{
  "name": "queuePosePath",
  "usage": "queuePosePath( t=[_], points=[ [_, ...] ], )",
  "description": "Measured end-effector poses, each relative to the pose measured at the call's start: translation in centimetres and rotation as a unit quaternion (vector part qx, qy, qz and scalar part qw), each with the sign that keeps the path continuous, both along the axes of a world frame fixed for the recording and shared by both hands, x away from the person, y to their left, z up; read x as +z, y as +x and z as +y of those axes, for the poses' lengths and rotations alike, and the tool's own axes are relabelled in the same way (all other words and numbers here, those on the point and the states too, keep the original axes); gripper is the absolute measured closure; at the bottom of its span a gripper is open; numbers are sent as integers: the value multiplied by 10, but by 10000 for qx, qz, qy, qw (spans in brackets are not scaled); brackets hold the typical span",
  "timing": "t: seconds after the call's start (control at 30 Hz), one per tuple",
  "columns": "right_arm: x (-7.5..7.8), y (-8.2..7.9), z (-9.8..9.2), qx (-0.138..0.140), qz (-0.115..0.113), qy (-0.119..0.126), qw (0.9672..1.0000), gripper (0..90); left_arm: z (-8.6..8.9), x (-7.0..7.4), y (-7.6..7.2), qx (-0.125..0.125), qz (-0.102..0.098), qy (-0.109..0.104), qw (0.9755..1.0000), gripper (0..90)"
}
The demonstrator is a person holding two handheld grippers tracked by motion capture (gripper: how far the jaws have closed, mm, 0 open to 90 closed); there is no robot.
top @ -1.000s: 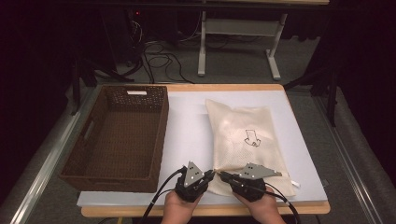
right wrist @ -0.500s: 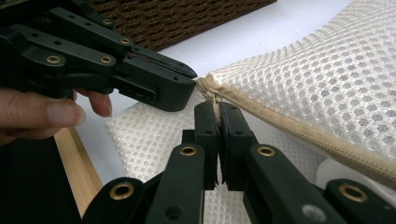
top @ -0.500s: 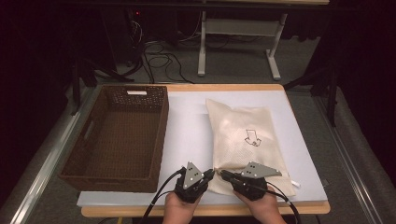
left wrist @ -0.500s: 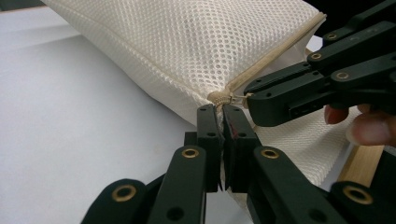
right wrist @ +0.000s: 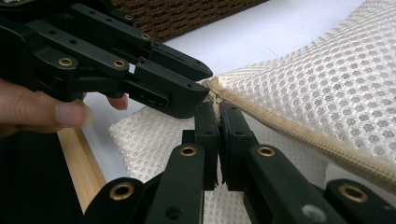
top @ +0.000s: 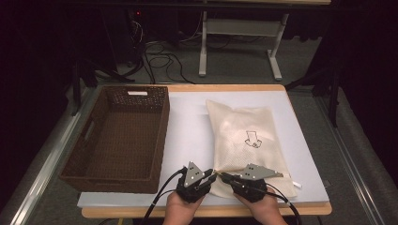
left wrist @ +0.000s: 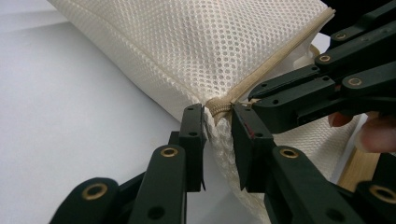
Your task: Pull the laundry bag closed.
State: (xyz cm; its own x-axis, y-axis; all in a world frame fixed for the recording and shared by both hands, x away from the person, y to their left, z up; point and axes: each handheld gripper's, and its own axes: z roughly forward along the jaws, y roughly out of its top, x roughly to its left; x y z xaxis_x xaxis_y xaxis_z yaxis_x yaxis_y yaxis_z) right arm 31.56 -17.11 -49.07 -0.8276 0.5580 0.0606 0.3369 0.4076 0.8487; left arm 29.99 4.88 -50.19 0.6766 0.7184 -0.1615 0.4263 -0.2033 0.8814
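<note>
In the high view, both hands (top: pixel 180 211) were cut off by the bottom edge, so the forearms could not be seen. The near corner of the mesh bag (top: pixel 244 145) was hidden under the two grippers there, and the small black print on the bag was too small to read. The white label on the far wall of the basket (top: pixel 117 136) was also too small to read. In the left gripper view, the zipper end (left wrist: pixel 218 105) was partly covered by the other gripper's jaw. In the right gripper view, the zipper pull could not be made out between the closed jaws, and the bag was cut off by the right edge.
</note>
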Motion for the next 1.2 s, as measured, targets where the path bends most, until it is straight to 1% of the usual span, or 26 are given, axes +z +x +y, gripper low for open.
queuePosePath(
  t=[0.07,0.1,0.17,0.3,0.37,0.43,0.5,0.53,0.57,0.67,0.73,0.8,0.83,0.93,0.97,1.1,1.13,1.2],
  points=[
    [-1,0,0,12,13,-12,10000,886,1,-1,1,-55,47,-39,10000,781],
    [-1,0,1,-3,26,-37,10000,885,0,-1,1,-66,32,-44,10000,793],
    [-1,0,1,-6,30,-51,10000,886,0,-1,1,-75,36,-22,10000,828],
    [-1,0,1,-28,32,-45,10000,886,-1,1,0,-79,-8,36,10000,852],
    [-1,1,1,-22,18,-4,10000,886,-1,1,-1,-55,-35,-10,10000,856],
    [-1,2,0,-49,96,81,9999,886,0,1,-1,-22,-40,-52,10000,858],
    [0,3,-1,-70,144,137,9998,887,1,2,-1,-5,-16,-116,9999,859],
    [0,3,-1,-71,133,136,9998,887,3,2,0,-17,57,-205,9998,858],
    [0,3,-2,-65,137,145,9998,887,4,2,-1,8,49,-222,9997,858],
    [0,3,-2,-84,134,111,9998,887,4,2,-1,34,37,-194,9998,858],
    [0,2,-1,-93,90,60,9999,887,3,2,-1,29,15,-122,9999,857],
    [-1,2,-1,-88,96,28,9999,887,2,2,-2,46,-22,-52,10000,858],
    [-1,2,-1,-70,69,0,10000,887,2,2,-3,49,-40,-50,10000,858],
    [-2,3,-1,-94,137,-13,9999,887,1,3,-4,59,-76,24,10000,858],
    [-3,4,-1,-66,124,-14,9999,887,1,3,-4,71,-79,10,9999,858],
    [-3,4,-2,-103,159,-17,9998,887,2,4,-5,74,-91,19,9999,858],
    [-3,4,-2,-95,162,-10,9998,887,2,5,-6,82,-122,-3,9999,858],
    [-3,4,-2,-96,174,-12,9998,887,2,6,-7,57,-157,38,9999,858]
  ],
)
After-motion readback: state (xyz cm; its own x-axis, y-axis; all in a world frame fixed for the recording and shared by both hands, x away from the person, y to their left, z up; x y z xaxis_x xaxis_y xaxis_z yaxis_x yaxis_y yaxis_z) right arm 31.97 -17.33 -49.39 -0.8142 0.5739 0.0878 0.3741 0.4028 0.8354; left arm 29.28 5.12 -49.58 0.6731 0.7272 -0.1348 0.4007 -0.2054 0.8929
